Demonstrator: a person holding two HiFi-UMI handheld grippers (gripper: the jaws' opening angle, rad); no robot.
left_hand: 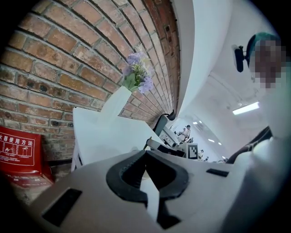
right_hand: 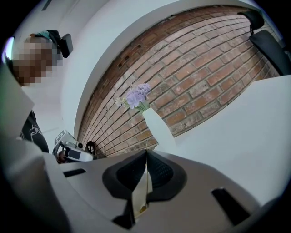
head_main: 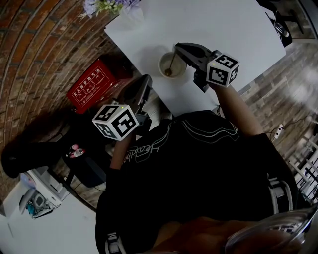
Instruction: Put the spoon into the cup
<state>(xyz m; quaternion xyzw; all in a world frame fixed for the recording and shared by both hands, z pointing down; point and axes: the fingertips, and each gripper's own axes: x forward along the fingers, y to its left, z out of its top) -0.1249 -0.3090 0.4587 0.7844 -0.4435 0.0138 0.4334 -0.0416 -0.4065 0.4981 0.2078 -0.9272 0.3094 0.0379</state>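
A cream cup (head_main: 162,60) stands near the front edge of the white table (head_main: 223,25). A spoon (head_main: 171,63) leans in it, bowl down at the bottom and handle up to the right. My right gripper (head_main: 179,47) hovers just above the cup, shut on the top of the spoon's handle. In the right gripper view the thin handle (right_hand: 146,175) runs down between the closed jaws (right_hand: 146,152) to the cup (right_hand: 137,200) below. My left gripper (head_main: 146,80) hangs off the table's left edge, jaws together (left_hand: 145,152) with nothing in them.
A white vase of purple flowers (head_main: 130,12) stands at the table's far left corner, also seen as the vase (left_hand: 116,102) and the vase (right_hand: 157,127). A red box (head_main: 92,84) sits on the floor by the brick wall (head_main: 30,59).
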